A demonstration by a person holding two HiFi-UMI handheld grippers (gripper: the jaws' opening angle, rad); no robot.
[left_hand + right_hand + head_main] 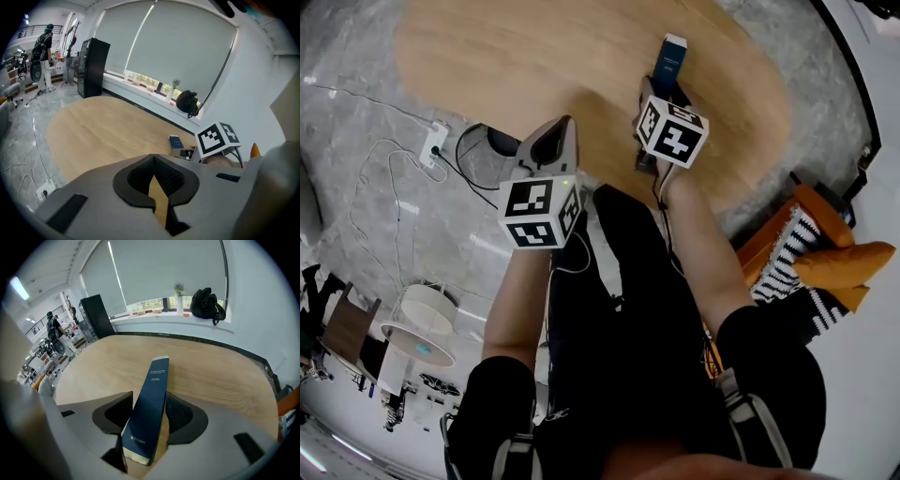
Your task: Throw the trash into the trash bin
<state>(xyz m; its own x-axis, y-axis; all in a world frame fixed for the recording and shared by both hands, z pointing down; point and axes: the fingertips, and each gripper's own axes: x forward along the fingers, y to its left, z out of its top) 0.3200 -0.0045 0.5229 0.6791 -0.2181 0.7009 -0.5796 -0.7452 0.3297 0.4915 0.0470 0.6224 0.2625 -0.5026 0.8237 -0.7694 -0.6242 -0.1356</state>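
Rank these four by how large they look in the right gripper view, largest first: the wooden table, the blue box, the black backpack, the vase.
1. wooden table
2. blue box, though its nearness to the camera enlarges it, so its true size against the backpack is unsure
3. black backpack
4. vase

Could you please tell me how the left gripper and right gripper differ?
The left gripper has its jaws together, empty; the right gripper has them apart with a dark blue box between. The left gripper sits at the edge of the wooden table, the right gripper further in. Both point downward.
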